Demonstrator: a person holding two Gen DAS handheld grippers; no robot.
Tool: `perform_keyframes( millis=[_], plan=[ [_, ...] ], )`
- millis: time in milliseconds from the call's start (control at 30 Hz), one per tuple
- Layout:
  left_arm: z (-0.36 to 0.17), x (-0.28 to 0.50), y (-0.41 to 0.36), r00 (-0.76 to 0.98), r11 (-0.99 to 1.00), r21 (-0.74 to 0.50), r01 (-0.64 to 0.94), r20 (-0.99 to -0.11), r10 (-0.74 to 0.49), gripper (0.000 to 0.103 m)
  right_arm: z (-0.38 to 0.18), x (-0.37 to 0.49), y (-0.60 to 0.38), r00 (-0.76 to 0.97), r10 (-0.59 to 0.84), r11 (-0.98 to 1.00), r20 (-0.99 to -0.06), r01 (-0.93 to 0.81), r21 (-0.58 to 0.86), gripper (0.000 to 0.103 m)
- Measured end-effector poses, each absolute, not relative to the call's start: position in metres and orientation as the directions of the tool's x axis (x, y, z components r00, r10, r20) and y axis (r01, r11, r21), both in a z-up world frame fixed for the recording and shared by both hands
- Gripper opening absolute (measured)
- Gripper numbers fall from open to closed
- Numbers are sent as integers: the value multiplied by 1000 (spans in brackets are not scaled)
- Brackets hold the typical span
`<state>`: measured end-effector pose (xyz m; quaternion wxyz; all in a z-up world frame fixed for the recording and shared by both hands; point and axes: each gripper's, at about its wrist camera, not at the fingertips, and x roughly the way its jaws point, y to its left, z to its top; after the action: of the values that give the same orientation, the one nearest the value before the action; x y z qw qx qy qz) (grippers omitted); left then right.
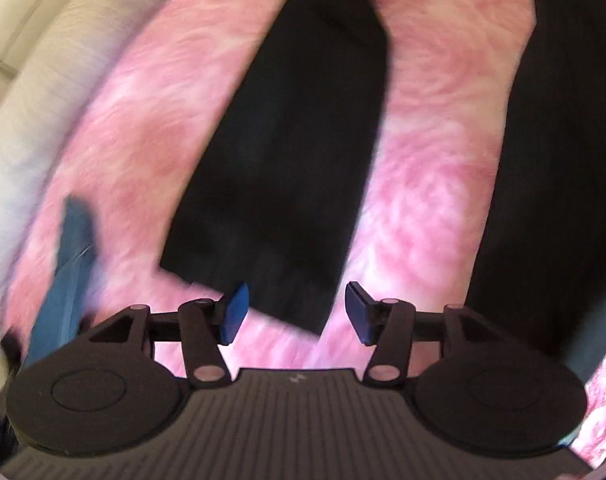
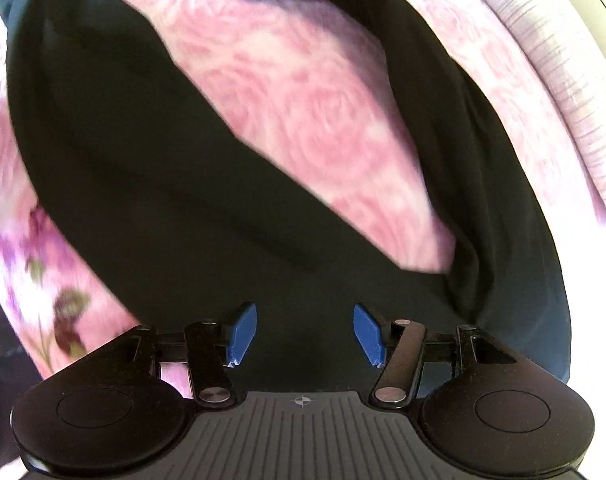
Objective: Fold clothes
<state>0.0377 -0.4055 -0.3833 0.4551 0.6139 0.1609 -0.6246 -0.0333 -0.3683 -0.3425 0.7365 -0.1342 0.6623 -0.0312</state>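
Your left gripper point(image 1: 297, 312) hovered with its blue fingers point(image 1: 235, 314) spread wide and nothing between them. Just beyond the tips lay the hem end of one leg of the black trousers point(image 1: 287, 168), spread flat on the pink rose-patterned blanket point(image 1: 143, 128). That leg ran away from you toward the top of the left wrist view, and a second black leg ran along the right side, with a strip of pink blanket showing between the two. Whether the fingers touched the cloth, you could not tell; the picture was blurred. To the left of your gripper a narrow strip of blue fabric point(image 1: 69, 276) lay on the blanket, and past the blanket's far left edge a cream padded surface point(image 1: 35, 52) showed.

Your right gripper point(image 2: 305, 334) also held its blue fingers point(image 2: 243, 332) wide apart, empty, directly above a broad stretch of the black trousers point(image 2: 163, 200). From there the dark cloth forked into two legs, one running to the upper left and one up the right side, with a wedge of pink blanket point(image 2: 311, 120) between them. At the lower left the blanket carried a printed flower motif point(image 2: 63, 312) in purple and green. A white ribbed edge point(image 2: 563, 80) curved along the upper right, beyond the blanket.
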Motion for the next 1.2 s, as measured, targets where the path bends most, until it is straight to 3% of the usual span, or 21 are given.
perform_keyframes(
  millis=[100, 167, 200, 400, 500, 700, 867, 1100, 1200],
  plan=[
    [-406, 22, -399, 130, -714, 374, 592, -918, -374, 46, -351, -26, -365, 104, -217, 965, -971, -130, -230, 58],
    [-411, 22, -395, 123, -761, 394, 515, -913, -389, 27, -355, -20, -363, 89, -215, 965, -973, -135, -226, 59],
    [-411, 23, -396, 151, -759, 414, 502, -906, -395, 2, -354, -18, -363, 88, -215, 965, -973, -132, -225, 59],
    [-385, 99, -403, 429, -528, 691, 494, -722, -543, 1, -354, 1, -364, 91, -210, 971, -973, -92, -219, 59],
    [-383, 124, -403, 475, -517, 728, 451, -686, -551, 1, -352, 6, -363, 87, -198, 977, -976, -62, -204, 59],
    [-404, 116, -390, 385, -674, 565, 475, -823, -419, 2, -350, 10, -374, 64, -130, 983, -989, 138, -120, 59],
    [-402, 114, -381, 369, -661, 497, 562, -866, -337, 5, -337, -11, -404, 69, -141, 947, -988, 300, -114, 59],
    [-370, 125, -395, 494, -555, 591, 585, -803, -333, 9, -321, -68, -478, 35, -214, 873, -976, 455, -175, 59],
    [-353, 112, -417, 512, -484, 616, 621, -787, -345, 17, -317, -98, -525, 33, -251, 821, -967, 536, -195, 59]
  ],
)
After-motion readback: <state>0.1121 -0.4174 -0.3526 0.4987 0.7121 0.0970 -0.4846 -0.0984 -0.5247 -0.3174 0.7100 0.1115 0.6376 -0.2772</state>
